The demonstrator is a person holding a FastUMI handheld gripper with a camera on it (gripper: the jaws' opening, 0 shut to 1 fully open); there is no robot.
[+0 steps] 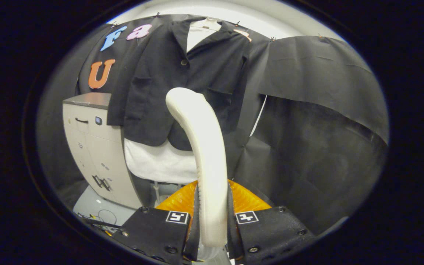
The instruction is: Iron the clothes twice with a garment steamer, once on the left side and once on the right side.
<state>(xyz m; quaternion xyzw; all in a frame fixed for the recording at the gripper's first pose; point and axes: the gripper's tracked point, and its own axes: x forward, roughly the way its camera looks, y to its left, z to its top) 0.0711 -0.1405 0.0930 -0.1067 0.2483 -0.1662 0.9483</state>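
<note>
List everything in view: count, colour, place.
Steamer: one, cream white, held between the fingers, rising toward the shirt.
Shirt: one, black, hanging beyond the steamer, a white garment showing below its hem.
Cabinet: one, beige with a grey top, left of the shirt.
Orange part: one, behind the steamer just above the fingers; what it is I cannot tell.
Gripper: one, black, both fingers pressed on the steamer.

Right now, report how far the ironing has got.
Done: the hand-held gripper is shut on the steamer, both fingers pressing its handle. In hand: the steamer is raised before the hanging black shirt. Left: no pass can be confirmed, so count both sides as pending.
</note>
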